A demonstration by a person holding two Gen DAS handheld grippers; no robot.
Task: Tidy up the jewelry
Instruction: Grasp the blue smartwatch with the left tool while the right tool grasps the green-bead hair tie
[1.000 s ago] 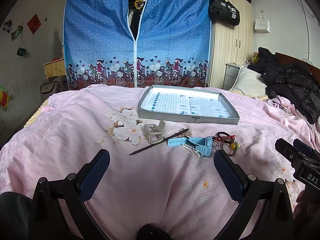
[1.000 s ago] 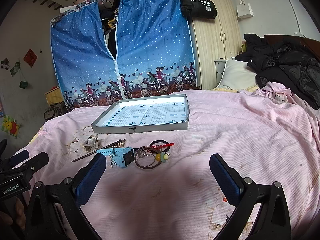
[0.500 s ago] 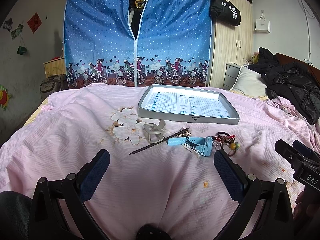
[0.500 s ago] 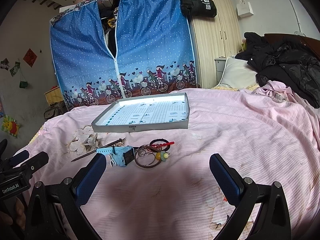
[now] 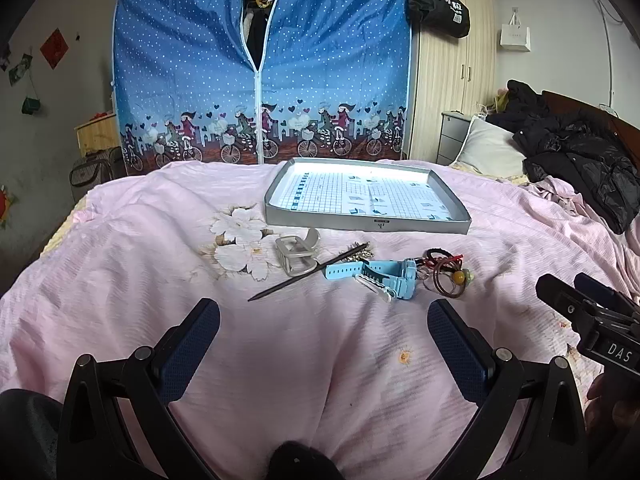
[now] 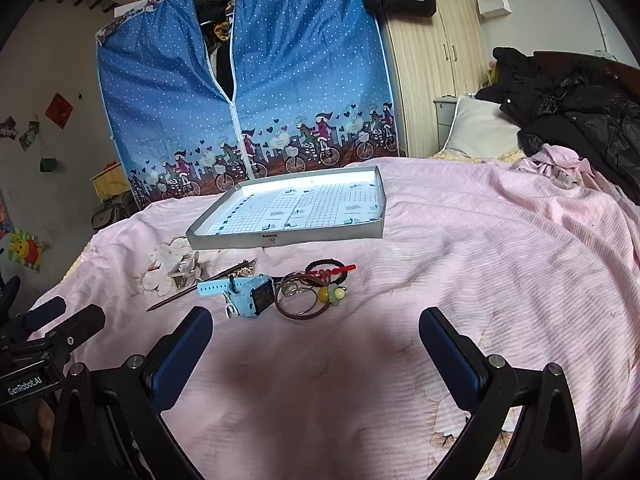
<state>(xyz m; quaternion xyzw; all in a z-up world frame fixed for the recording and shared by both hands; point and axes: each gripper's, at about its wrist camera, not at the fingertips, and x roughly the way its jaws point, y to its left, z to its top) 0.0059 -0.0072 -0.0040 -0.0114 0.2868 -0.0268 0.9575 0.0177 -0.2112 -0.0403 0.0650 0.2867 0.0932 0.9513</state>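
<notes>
On the pink bedspread lies a row of small items: a silver belt buckle point(image 5: 296, 254), a dark hair stick point(image 5: 306, 278), a light blue watch point(image 5: 376, 276) point(image 6: 248, 294), and hair ties and rings with beads point(image 5: 444, 274) point(image 6: 312, 290). Behind them sits a shallow grey tray point(image 5: 366, 226) point(image 6: 288, 236) lined with grid paper, nothing in it. My left gripper point(image 5: 322, 320) hovers open in front of the items. My right gripper point(image 6: 316, 330) is open too, just short of the watch and rings. Neither holds anything.
Dark jackets point(image 5: 580, 160) and a white pillow point(image 5: 490, 148) are piled at the bed's right side. A blue fabric wardrobe point(image 5: 260, 60) and a wooden cupboard point(image 5: 452, 80) stand behind the bed. A hand point(image 6: 20, 432) holds the other gripper at the lower left.
Both grippers have stayed open and almost still; the right wrist view has risen and edged slightly nearer the items. Nothing on the bed has moved.
</notes>
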